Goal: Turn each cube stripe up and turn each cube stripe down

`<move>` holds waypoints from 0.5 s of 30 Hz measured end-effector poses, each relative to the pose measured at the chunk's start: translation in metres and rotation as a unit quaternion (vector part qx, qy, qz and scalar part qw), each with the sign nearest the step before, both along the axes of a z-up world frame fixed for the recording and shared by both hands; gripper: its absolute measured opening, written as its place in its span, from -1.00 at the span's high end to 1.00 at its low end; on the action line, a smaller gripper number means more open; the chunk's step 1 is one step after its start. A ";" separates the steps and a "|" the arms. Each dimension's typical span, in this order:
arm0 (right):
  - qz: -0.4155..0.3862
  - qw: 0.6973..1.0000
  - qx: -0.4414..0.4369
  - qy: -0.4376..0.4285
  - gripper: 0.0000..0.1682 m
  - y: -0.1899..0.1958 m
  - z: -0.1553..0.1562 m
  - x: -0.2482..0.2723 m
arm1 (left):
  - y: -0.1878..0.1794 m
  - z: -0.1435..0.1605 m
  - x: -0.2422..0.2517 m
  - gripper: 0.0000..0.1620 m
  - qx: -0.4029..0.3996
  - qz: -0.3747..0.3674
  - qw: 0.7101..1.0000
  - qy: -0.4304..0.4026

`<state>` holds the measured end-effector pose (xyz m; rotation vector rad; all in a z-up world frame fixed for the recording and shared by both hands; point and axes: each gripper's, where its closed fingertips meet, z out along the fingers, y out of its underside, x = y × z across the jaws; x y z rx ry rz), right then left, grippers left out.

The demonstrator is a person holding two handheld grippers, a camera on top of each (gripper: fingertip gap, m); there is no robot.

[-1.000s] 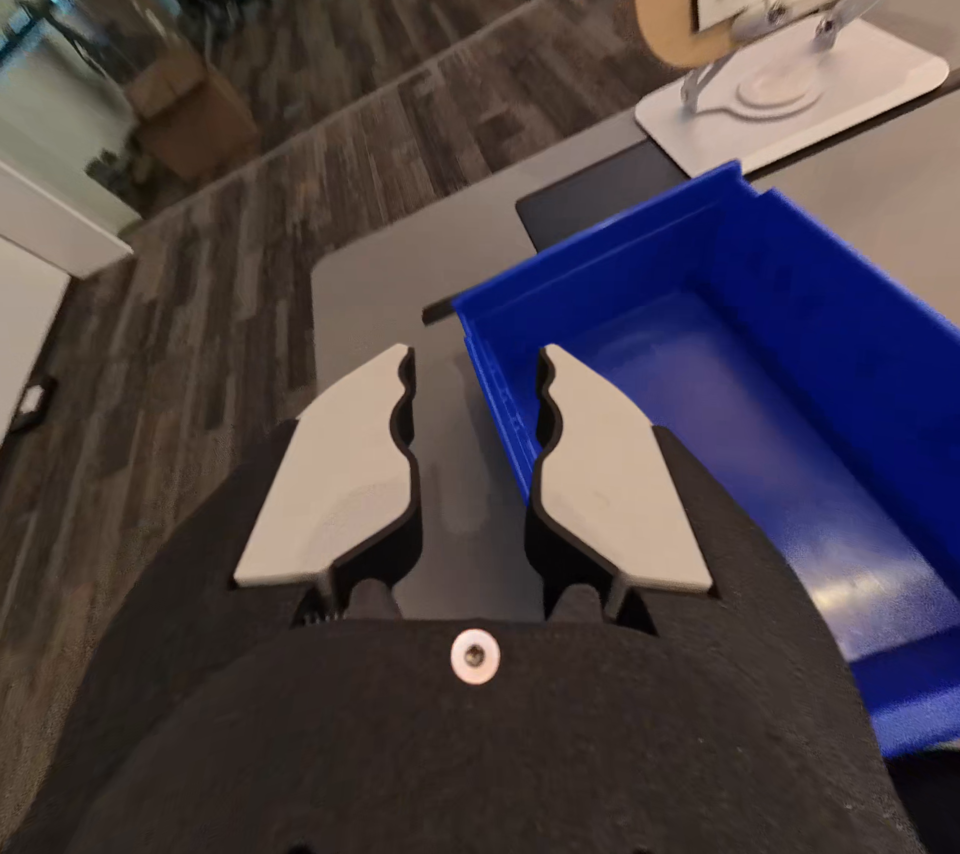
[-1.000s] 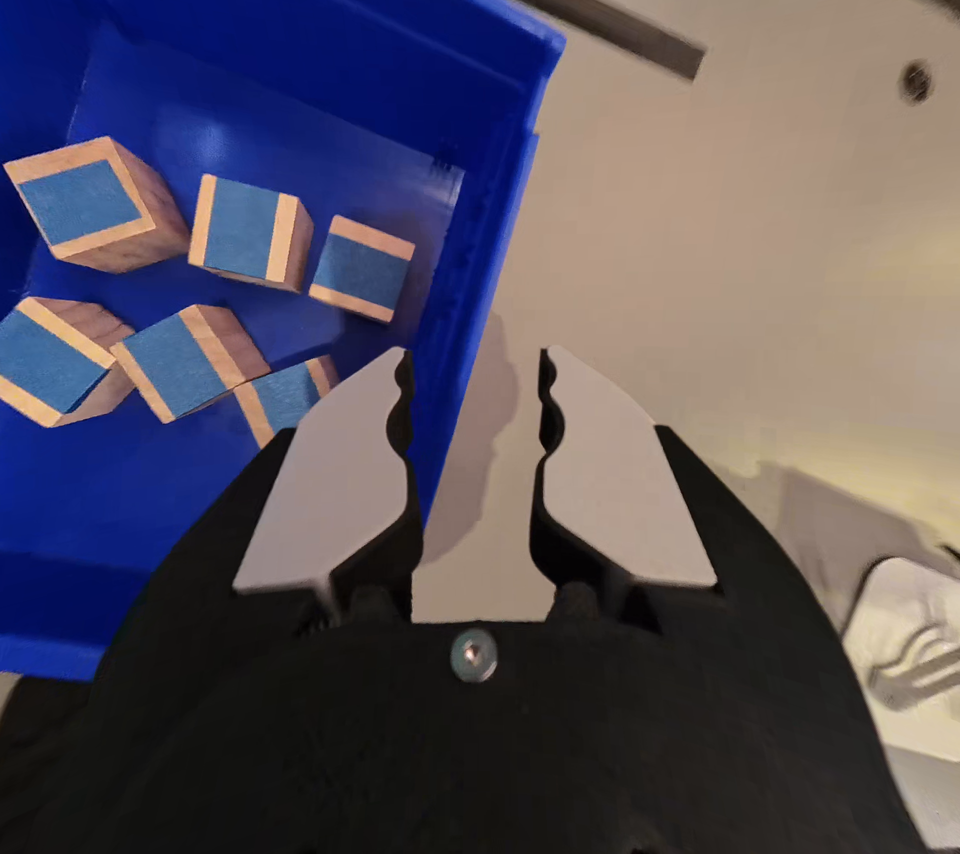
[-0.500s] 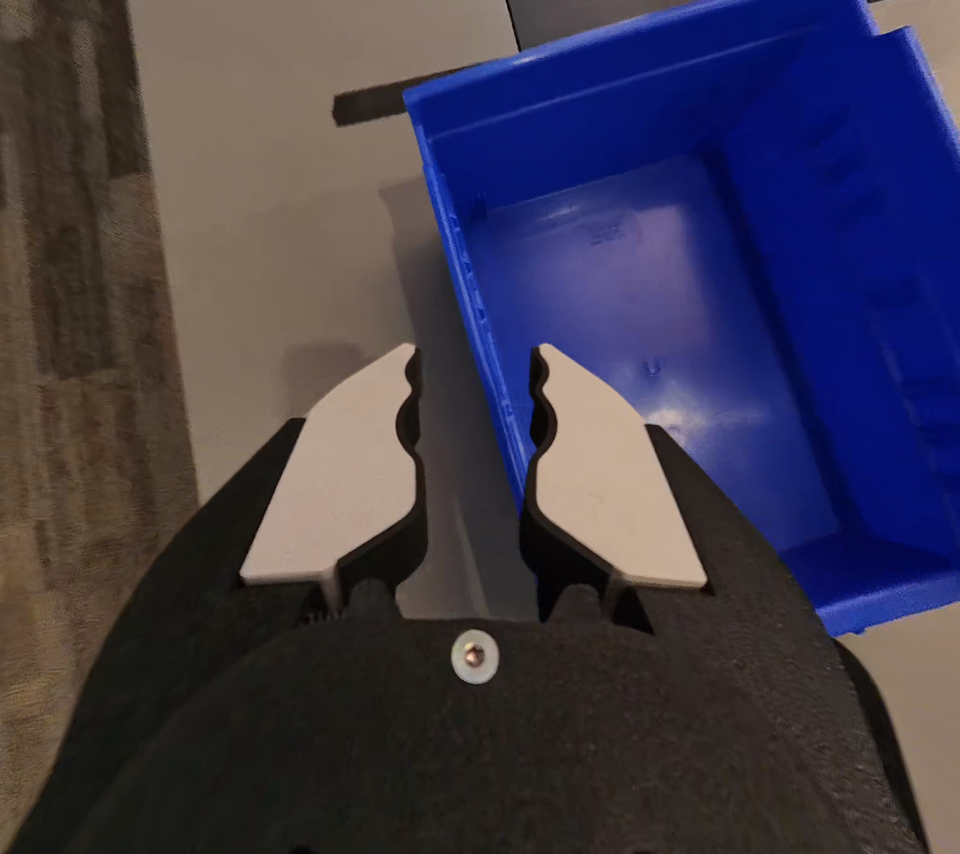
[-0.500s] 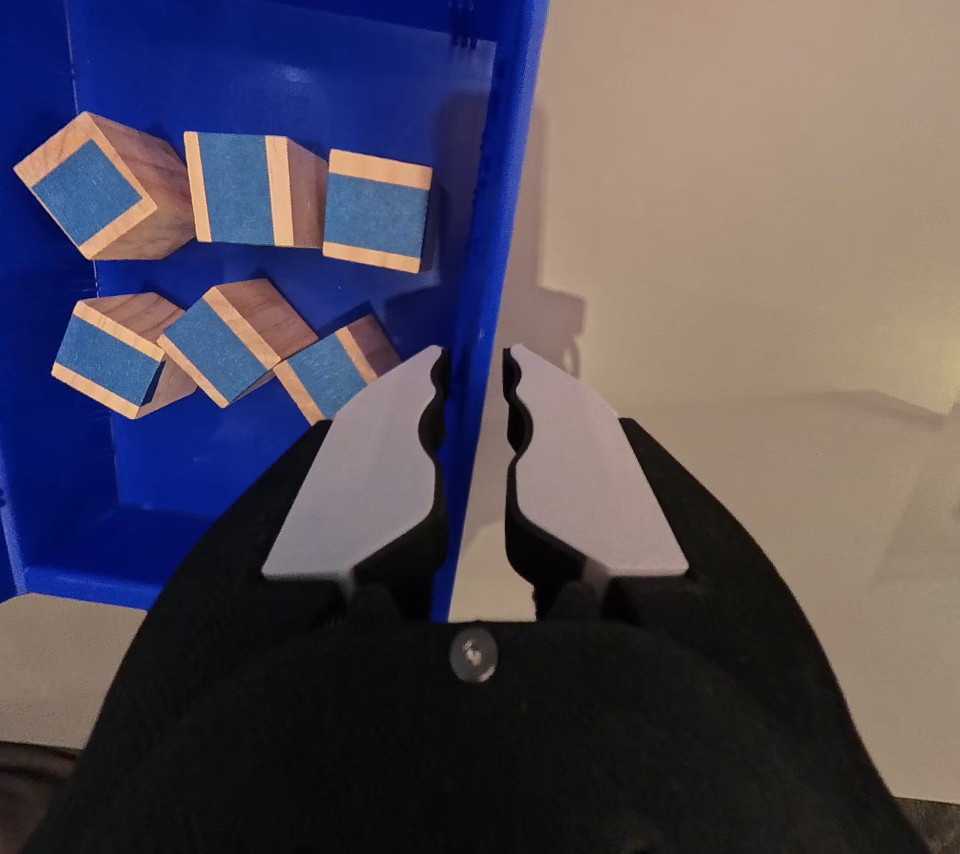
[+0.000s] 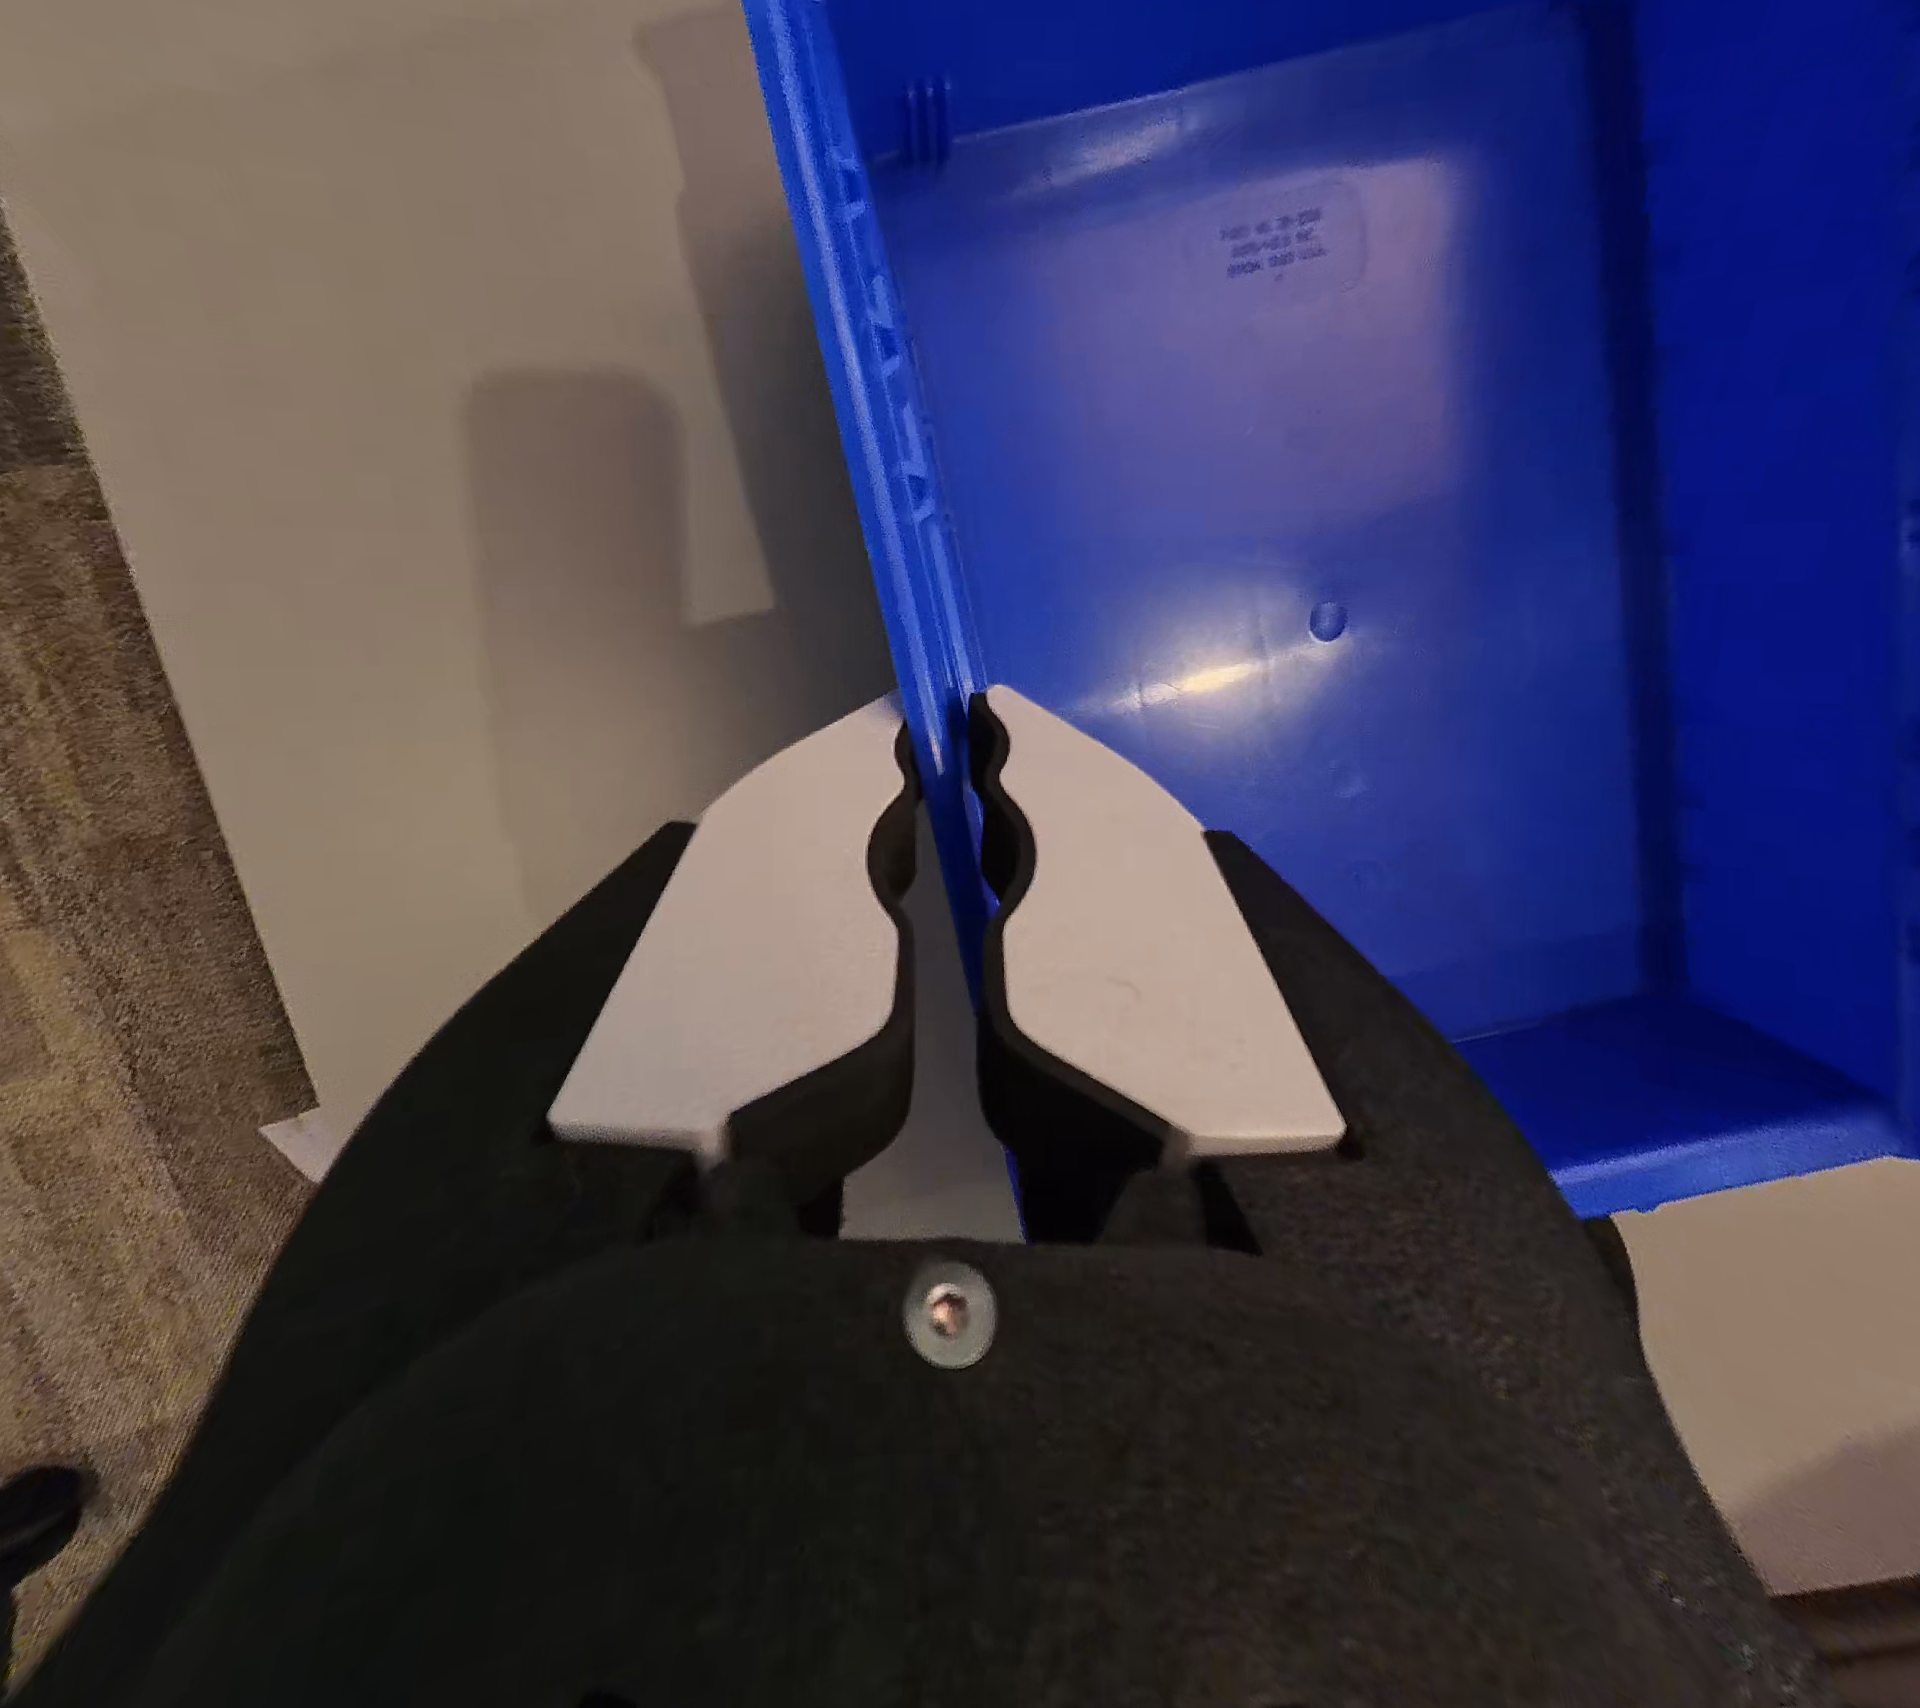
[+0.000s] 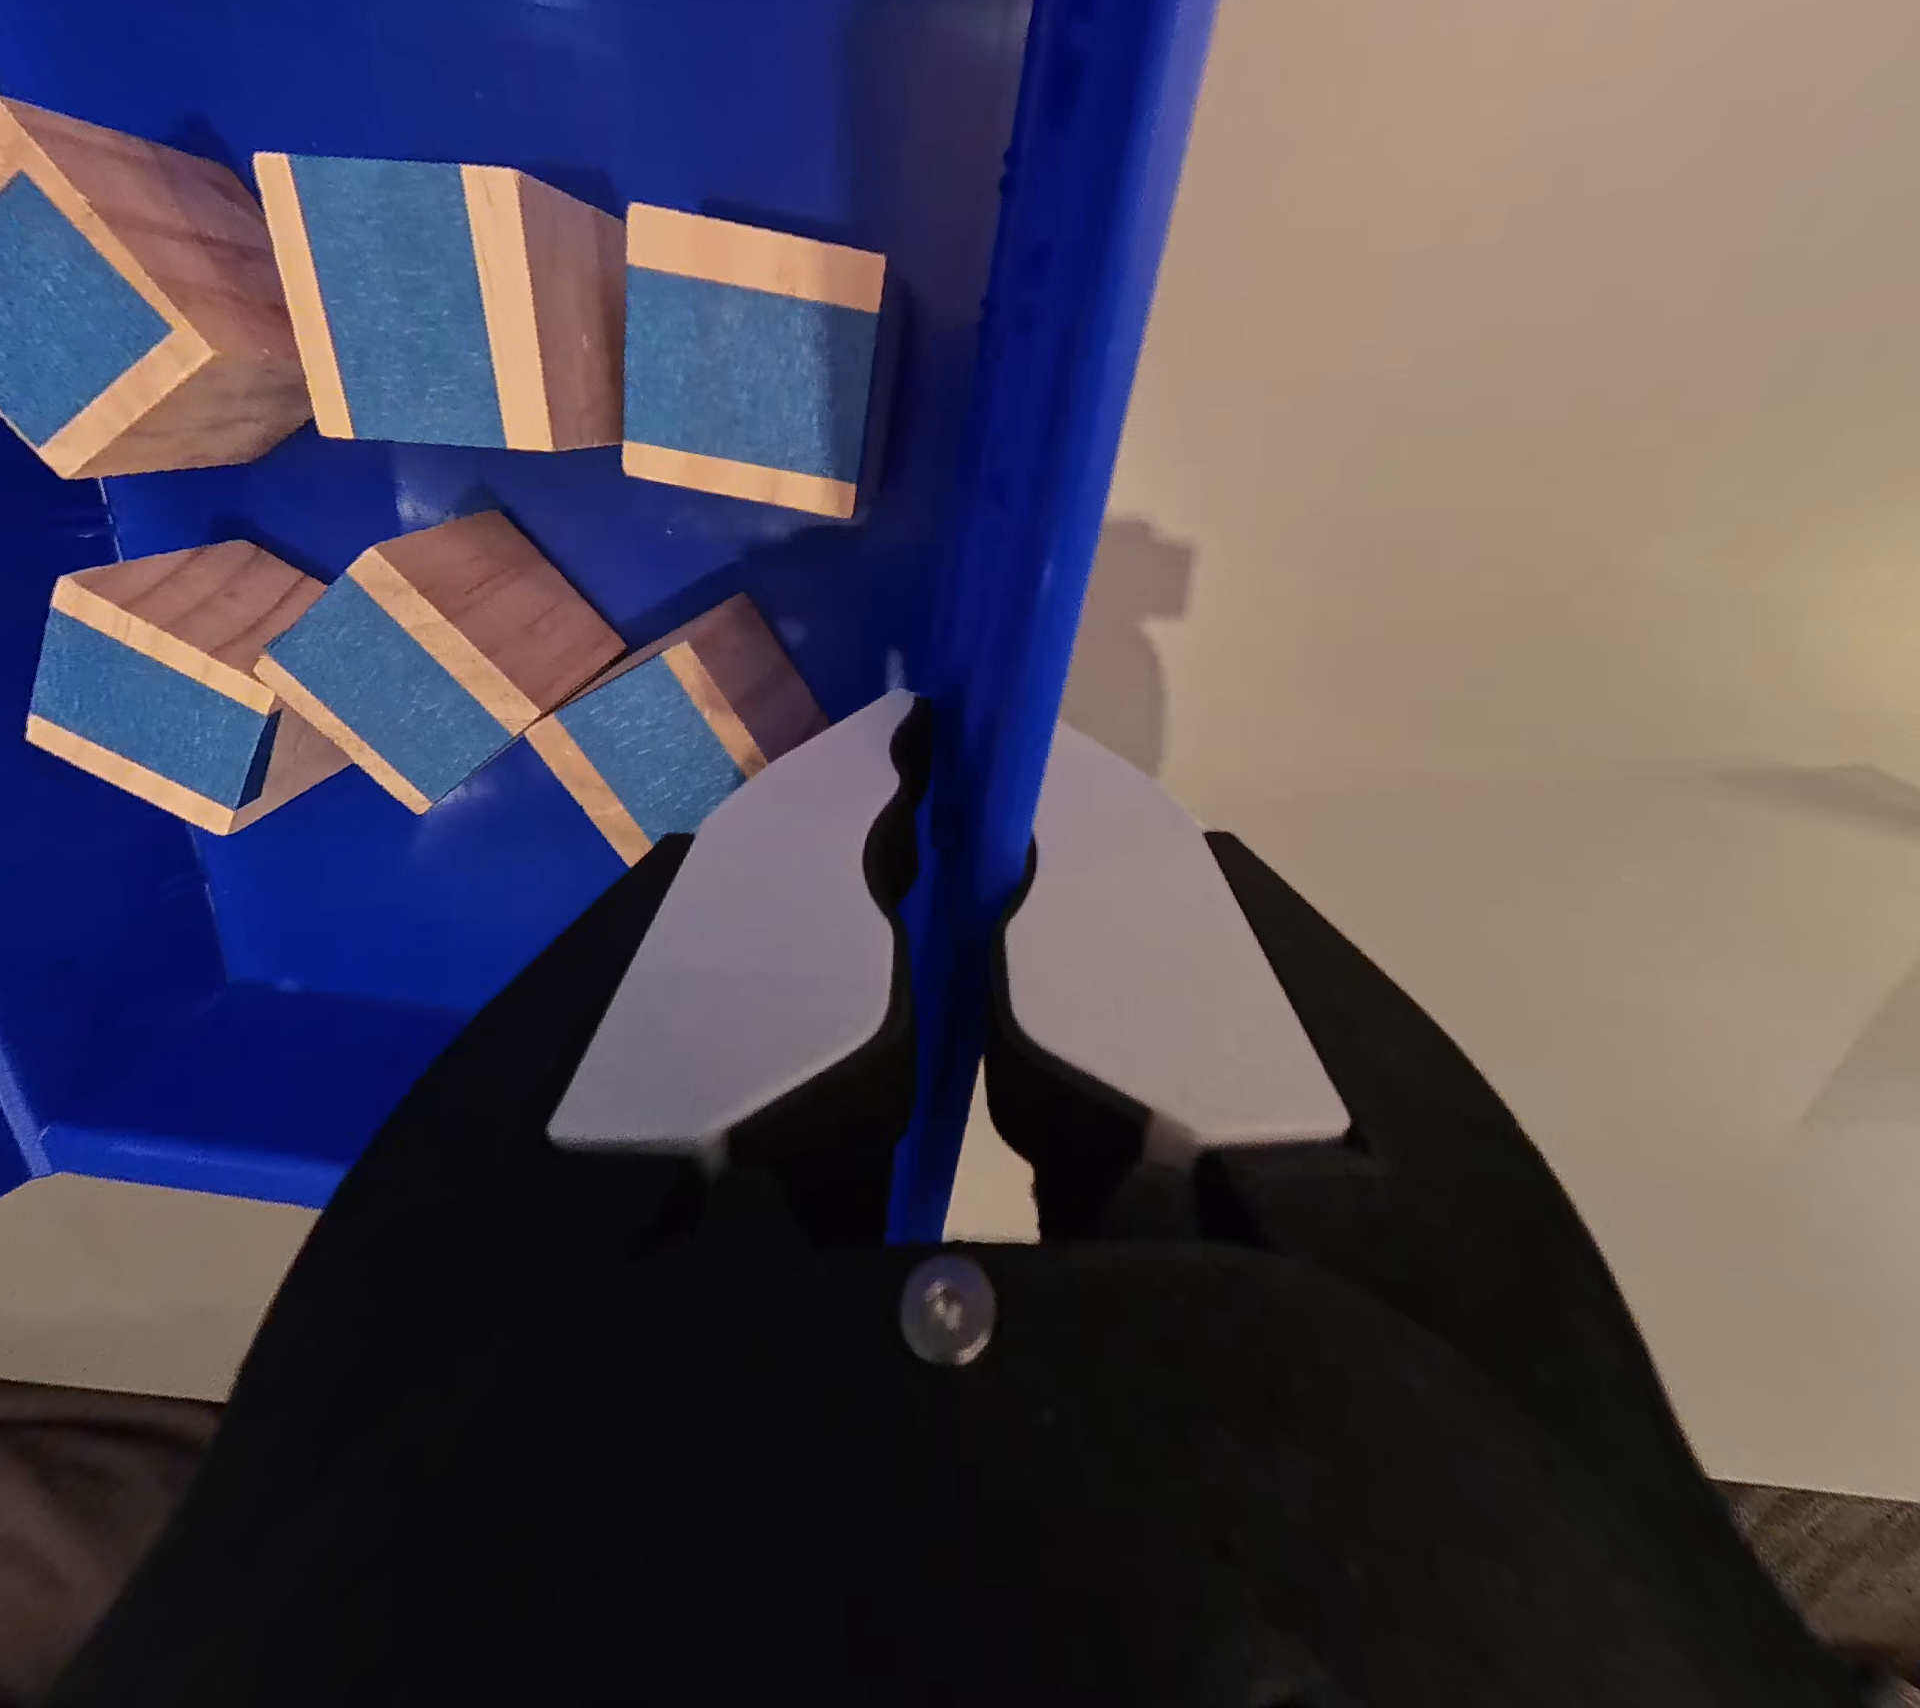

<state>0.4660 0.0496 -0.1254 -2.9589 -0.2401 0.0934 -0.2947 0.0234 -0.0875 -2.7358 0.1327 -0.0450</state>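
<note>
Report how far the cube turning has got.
Done: all six cubes show stripes up. In hand: the left gripper clamps the empty bin by its wall, the right gripper the cubes' bin. Left: turning every cube stripe down; none is gripped.

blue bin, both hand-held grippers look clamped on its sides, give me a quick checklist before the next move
1. Left hand-held gripper closed on the blue bin side wall: ok, the wall sits between its fingers.
2. Right hand-held gripper closed on the opposite wall: ok, one finger inside, one outside.
3. Right fingers clear of the cubes: cannot tell, the nearest cube is partly hidden behind the inner finger.
4. All cubes inside the bin: ok for the six visible, grouped near the right gripper's wall.
5. Stripes facing up: ok, every visible cube shows its blue stripe on top.
6. Bin resting flat on the table: cannot tell.
</note>
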 end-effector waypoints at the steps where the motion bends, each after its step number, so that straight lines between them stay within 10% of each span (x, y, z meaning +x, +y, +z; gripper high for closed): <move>1: -0.001 1.000 -0.002 0.000 0.88 0.000 0.000 0.000 | 0.000 0.000 0.000 0.91 -0.002 0.004 1.000 0.006; 15: -0.014 0.999 -0.028 0.040 0.90 -0.006 0.000 -0.021 | -0.005 -0.003 0.004 0.88 -0.031 0.011 0.999 0.039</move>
